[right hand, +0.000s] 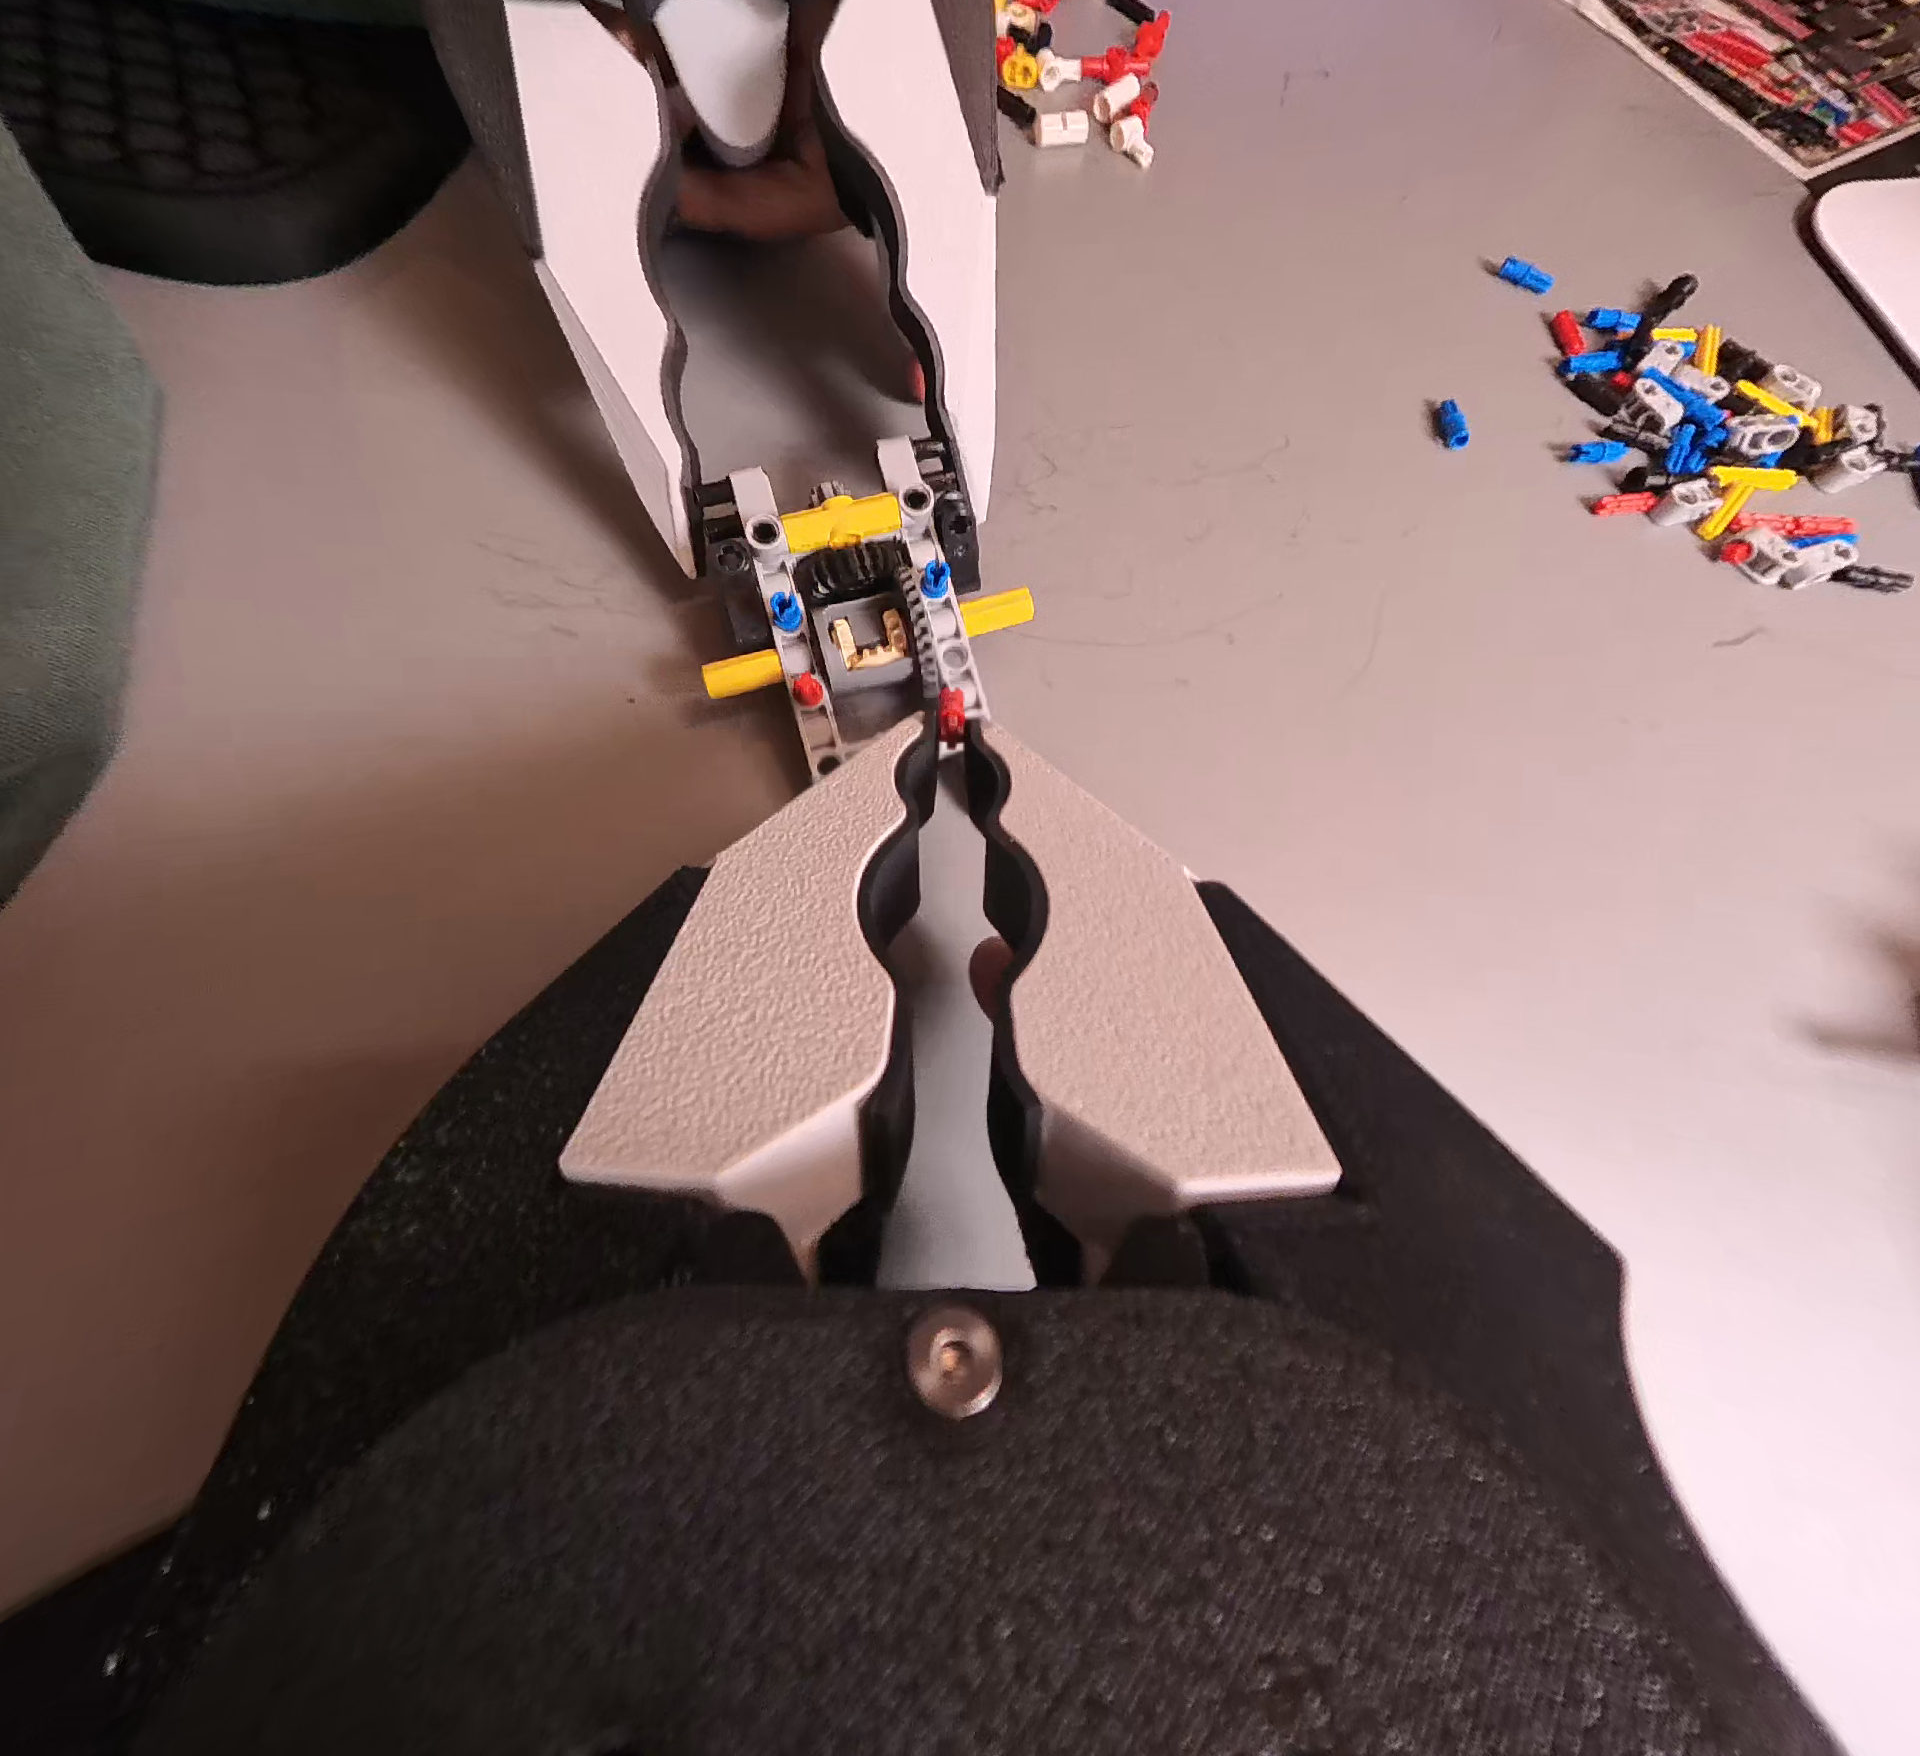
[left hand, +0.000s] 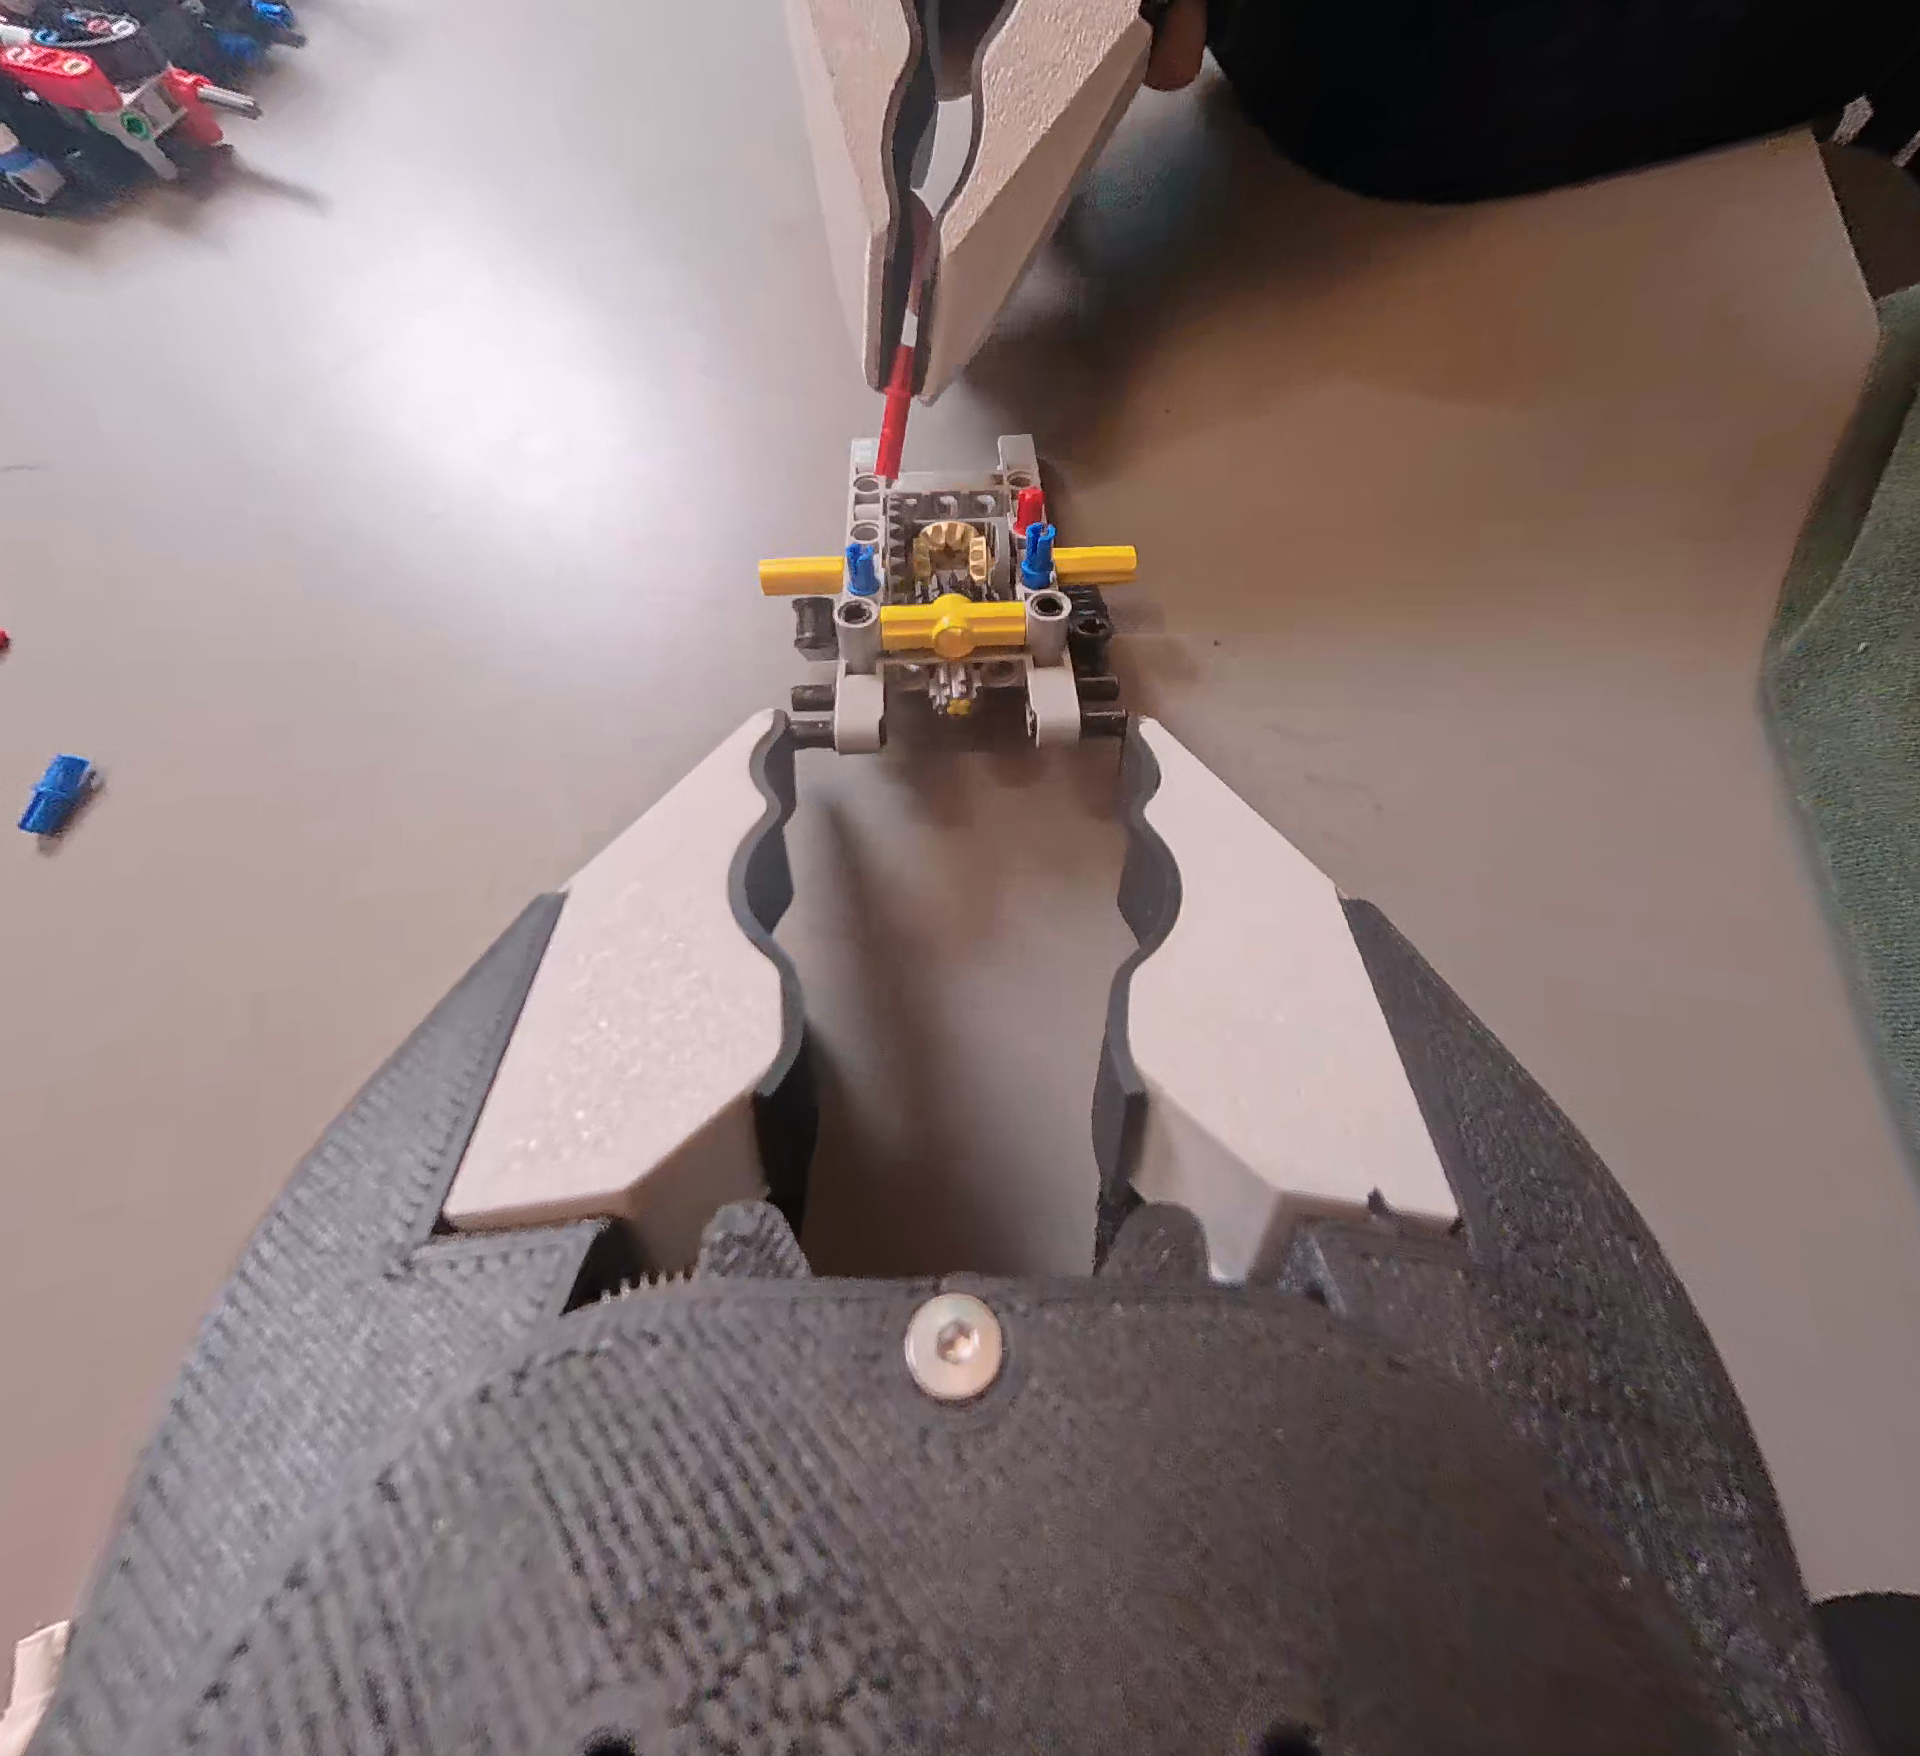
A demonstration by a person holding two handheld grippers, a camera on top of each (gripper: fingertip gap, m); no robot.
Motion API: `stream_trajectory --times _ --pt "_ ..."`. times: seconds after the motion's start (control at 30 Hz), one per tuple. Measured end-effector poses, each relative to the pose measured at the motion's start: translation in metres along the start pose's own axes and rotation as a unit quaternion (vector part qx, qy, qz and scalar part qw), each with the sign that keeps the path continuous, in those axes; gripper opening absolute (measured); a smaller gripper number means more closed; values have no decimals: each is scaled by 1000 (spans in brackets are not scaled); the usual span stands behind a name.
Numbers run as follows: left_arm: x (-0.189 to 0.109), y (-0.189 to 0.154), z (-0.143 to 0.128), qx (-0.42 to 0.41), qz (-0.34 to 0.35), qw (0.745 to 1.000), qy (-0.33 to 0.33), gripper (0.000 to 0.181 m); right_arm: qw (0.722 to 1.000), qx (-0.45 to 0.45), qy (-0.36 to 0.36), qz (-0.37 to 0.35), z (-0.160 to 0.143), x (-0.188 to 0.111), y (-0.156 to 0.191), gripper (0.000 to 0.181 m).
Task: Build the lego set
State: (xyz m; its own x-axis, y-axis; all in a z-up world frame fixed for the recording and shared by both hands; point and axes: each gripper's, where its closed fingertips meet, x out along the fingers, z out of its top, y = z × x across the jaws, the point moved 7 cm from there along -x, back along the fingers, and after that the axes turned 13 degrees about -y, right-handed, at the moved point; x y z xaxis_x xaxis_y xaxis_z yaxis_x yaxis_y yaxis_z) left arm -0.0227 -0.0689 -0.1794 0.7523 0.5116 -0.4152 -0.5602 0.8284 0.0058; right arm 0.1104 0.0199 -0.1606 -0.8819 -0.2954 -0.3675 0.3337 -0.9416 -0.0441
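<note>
The grey gearbox frame sits flat on the bench, well in from any edge, yellow axles sticking out to both sides, tan gear in its middle. Here's the key line-up: the red pin points its long axis straight down into a hole at the frame's far corner, far as the left wrist view sees it. The right gripper has it pinched, jaws nearly closed, tips just at the frame. The left gripper brackets the opposite end, jaws spread wide, tips against the black pins there; firm grip or mere bracing, I can't tell. Next push, I'd judge, runs along that pin's axis. Loose parts lie well apart.
</note>
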Motion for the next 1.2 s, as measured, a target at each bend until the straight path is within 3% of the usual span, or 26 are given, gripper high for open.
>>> stream_trajectory --times 0.1,0.43,0.77,1.2 --pt "0 -2 1 4 -6 1000 -6 61 1000 -10 -2 8 9 0 0 3" --pt "0 -7 3 5 -16 1000 -15 61 989 -60 105 80 12 14 0 3" --pt "0 -10 7 1 -19 999 -33 61 946 -70 279 147 34 27 -3 2" --pt "-4 -13 9 -2 -16 999 -49 60 930 -67 328 150 42 36 1 2"
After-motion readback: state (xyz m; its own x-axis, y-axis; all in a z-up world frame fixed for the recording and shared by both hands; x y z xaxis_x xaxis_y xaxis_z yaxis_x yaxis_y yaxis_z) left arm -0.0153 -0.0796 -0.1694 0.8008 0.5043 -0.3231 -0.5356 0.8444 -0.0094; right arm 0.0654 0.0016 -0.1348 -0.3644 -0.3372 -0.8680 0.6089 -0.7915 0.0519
